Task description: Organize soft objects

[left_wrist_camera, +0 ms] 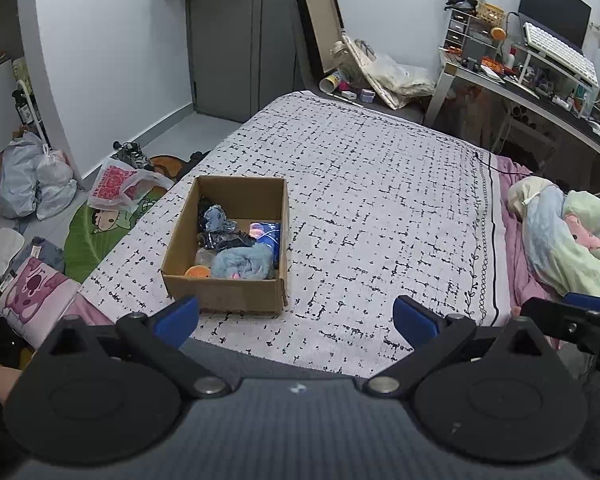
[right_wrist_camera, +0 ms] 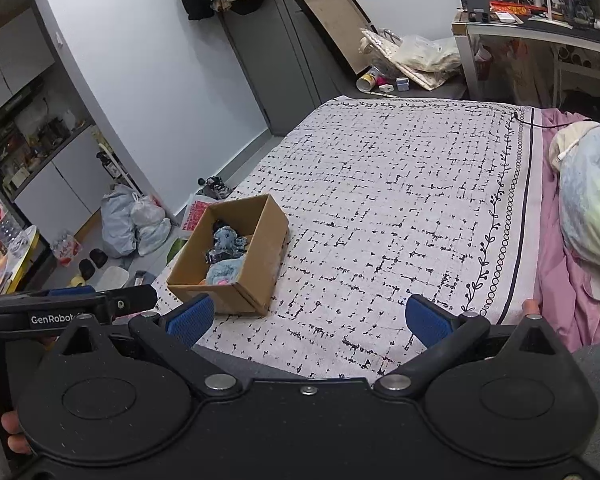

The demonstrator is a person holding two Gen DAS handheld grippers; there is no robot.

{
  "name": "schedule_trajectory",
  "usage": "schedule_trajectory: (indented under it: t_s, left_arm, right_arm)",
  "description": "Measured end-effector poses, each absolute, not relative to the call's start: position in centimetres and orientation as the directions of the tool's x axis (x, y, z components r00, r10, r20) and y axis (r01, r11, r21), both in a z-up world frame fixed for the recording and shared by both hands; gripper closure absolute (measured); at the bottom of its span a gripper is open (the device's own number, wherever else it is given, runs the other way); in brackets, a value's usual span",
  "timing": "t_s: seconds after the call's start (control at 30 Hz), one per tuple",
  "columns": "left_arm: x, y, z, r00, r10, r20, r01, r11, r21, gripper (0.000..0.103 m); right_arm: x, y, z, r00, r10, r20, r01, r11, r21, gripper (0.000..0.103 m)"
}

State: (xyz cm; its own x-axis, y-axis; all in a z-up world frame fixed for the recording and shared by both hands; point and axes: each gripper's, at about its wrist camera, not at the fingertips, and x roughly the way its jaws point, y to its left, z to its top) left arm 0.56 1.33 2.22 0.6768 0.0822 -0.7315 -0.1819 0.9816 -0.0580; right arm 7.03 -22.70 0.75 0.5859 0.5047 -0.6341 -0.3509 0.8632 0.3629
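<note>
An open cardboard box [left_wrist_camera: 224, 294] stands on the white patterned bedspread [left_wrist_camera: 380, 200] near the bed's front left. Inside lie a light blue plush [left_wrist_camera: 242, 262], a smaller blue-grey plush [left_wrist_camera: 216, 218], a dark crumpled item and an orange object [left_wrist_camera: 198, 271]. The box also shows in the right wrist view [right_wrist_camera: 256, 240]. My left gripper [left_wrist_camera: 296, 316] is open and empty, held above the bed's near edge just right of the box. My right gripper [right_wrist_camera: 310, 318] is open and empty, to the right of the box. The left gripper's side shows in the right wrist view [right_wrist_camera: 72, 304].
A bundled pastel blanket [left_wrist_camera: 564, 236] lies on the pink sheet at the right. A cluttered desk [left_wrist_camera: 540, 80] stands behind it. Plastic bags [left_wrist_camera: 36, 180], a pink cushion [left_wrist_camera: 36, 288] and a green mat lie on the floor left of the bed.
</note>
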Motion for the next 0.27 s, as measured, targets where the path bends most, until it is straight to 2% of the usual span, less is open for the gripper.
schedule_trajectory:
  t_s: [0.27]
  left_arm:
    - [1.19,1.07,1.74,0.682,0.1,-0.725,-0.2,0.978,-0.054,0.001]
  right_arm:
    - [7.63,-23.52,0.03,0.597,0.517,-0.613,-0.341,0.856,0.389,0.0]
